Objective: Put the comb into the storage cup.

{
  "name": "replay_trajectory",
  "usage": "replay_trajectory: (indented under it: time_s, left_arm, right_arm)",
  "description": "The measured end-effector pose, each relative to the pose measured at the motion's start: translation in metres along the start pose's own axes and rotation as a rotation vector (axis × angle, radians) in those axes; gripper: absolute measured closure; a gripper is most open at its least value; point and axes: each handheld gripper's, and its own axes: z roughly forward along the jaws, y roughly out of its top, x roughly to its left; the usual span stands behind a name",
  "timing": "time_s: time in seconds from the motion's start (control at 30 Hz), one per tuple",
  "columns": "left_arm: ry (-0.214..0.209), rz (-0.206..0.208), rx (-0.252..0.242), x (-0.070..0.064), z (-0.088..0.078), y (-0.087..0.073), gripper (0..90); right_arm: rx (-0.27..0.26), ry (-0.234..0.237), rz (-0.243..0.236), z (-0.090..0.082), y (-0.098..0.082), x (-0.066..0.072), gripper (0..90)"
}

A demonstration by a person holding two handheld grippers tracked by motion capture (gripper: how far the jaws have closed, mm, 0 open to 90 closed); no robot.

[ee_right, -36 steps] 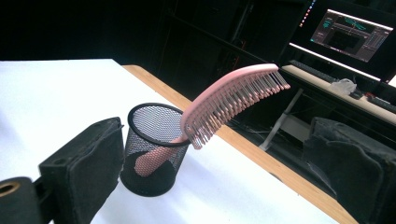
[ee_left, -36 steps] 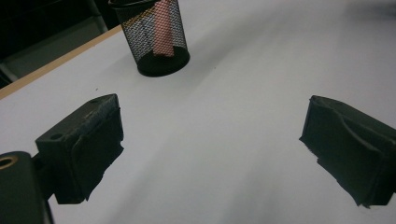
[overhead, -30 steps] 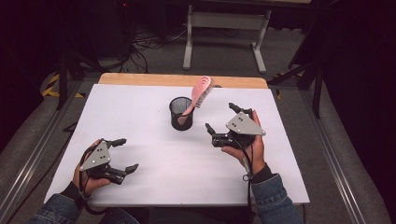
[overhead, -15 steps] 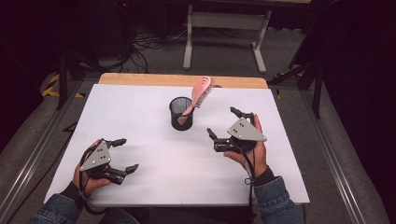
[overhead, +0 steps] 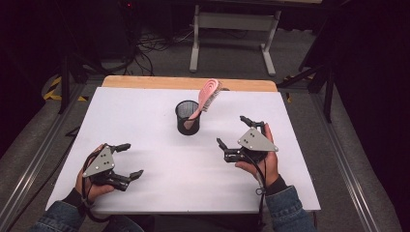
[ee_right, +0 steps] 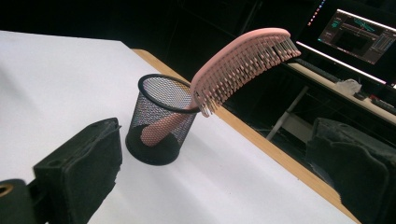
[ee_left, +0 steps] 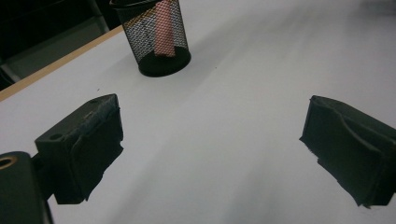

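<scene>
Table (overhead: 145, 111) w/ white top and a wood strip along the far edge. Black mesh cup (overhead: 187, 117) standing upright near the middle, a bit toward the far side. Pink hairbrush (overhead: 205, 99) stuck in the cup, handle down, leaning over the rim toward the far right, bristle head up in the air above the table. Left gripper (overhead: 128, 160) held in left hand (overhead: 92, 186) at the near left corner, low over the top, jaws wide apart, nothing between them. Right gripper (overhead: 237, 133) held in right hand (overhead: 263, 162) on the right side, near the cup but not touching it, jaws also wide apart, nothing held. Grey 3-corner plate on top of each. In left gripper view: cup (ee_left: 154, 35) far off at top left, pink handle seen thru the mesh, just white top between the black jaws. In right gripper view: cup (ee_right: 161, 123) close by, brush (ee_right: 243, 58) leaning to the right w/ bristles facing down, lit screen (ee_right: 362, 35) in the dark room behind. Blue denim sleeves at the bottom of the high view.
</scene>
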Motion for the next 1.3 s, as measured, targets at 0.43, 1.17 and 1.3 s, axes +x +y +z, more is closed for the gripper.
replay_trajectory:
  time_s: [0.43, 1.17, 1.3]
  left_arm:
    - [0.001, 0.000, -0.001, 0.000, 0.000, 0.000, 6.0]
    - [0.010, 0.004, 0.001, 0.000, 0.000, 0.001, 5.7]
    - [0.010, 0.006, -0.003, -0.001, 0.000, 0.002, 5.7]
  right_arm:
    - [0.027, 0.013, -0.005, -0.006, -0.014, 0.003, 3.5]
    - [0.087, -0.004, 0.010, -0.032, -0.057, 0.002, 3.4]
    - [0.123, -0.014, 0.020, -0.038, -0.068, -0.002, 3.3]
